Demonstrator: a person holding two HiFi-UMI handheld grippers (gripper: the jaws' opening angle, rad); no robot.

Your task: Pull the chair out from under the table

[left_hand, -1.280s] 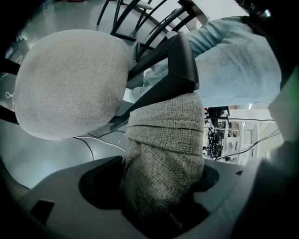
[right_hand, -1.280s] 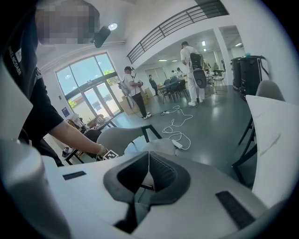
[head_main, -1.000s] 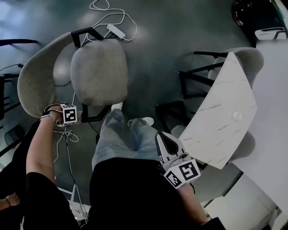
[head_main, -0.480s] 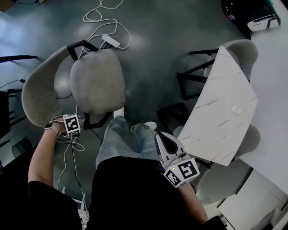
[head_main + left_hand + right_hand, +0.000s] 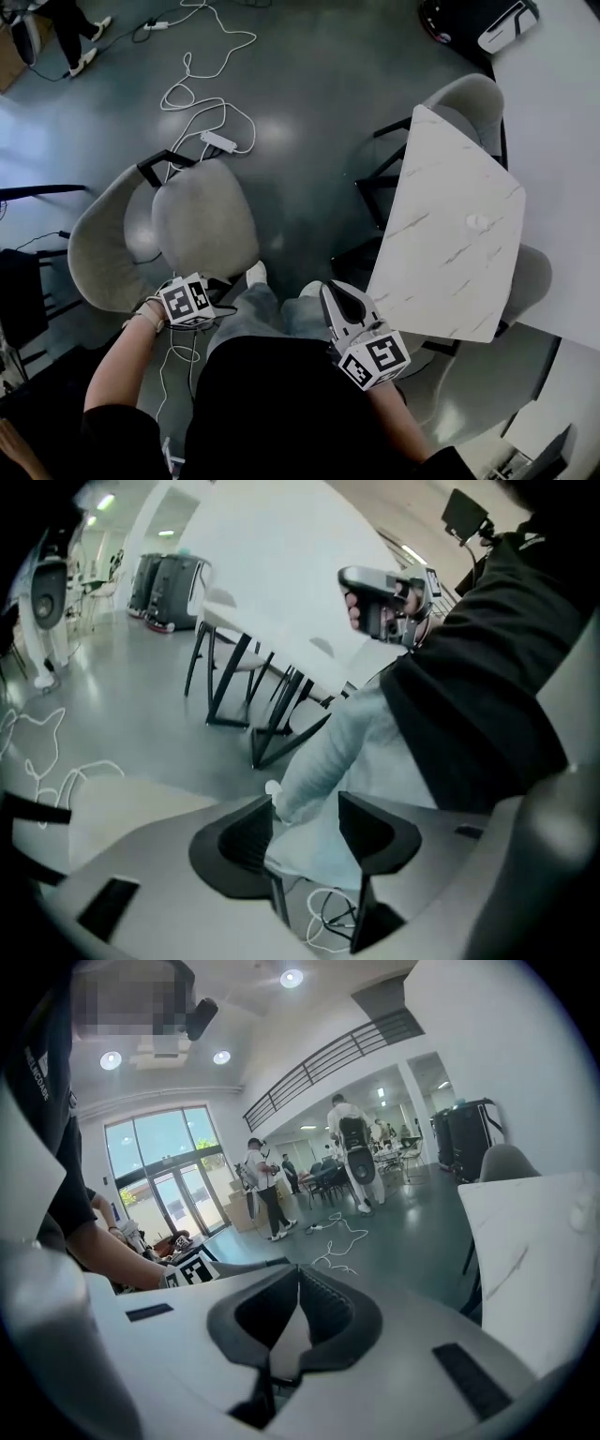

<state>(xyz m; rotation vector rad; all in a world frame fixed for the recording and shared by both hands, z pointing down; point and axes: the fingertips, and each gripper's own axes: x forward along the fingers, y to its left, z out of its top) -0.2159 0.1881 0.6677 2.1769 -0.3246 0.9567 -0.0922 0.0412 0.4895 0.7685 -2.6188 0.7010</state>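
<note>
On the floor [image 5: 319,112] to the left of the table [image 5: 450,234], the chair [image 5: 206,220] stands all the way out, well apart from the table. The left tongs [image 5: 305,810] hang just beside the chair's near edge. Their jaws have just been closing and now stand a little apart with nothing held; only the person's trouser leg [image 5: 328,752] shows beyond them. The right tongs [image 5: 298,1283] are by the person's middle, near the table corner, jaws pressed together and empty. White cables [image 5: 202,122] lie on the floor past the chair.
</note>
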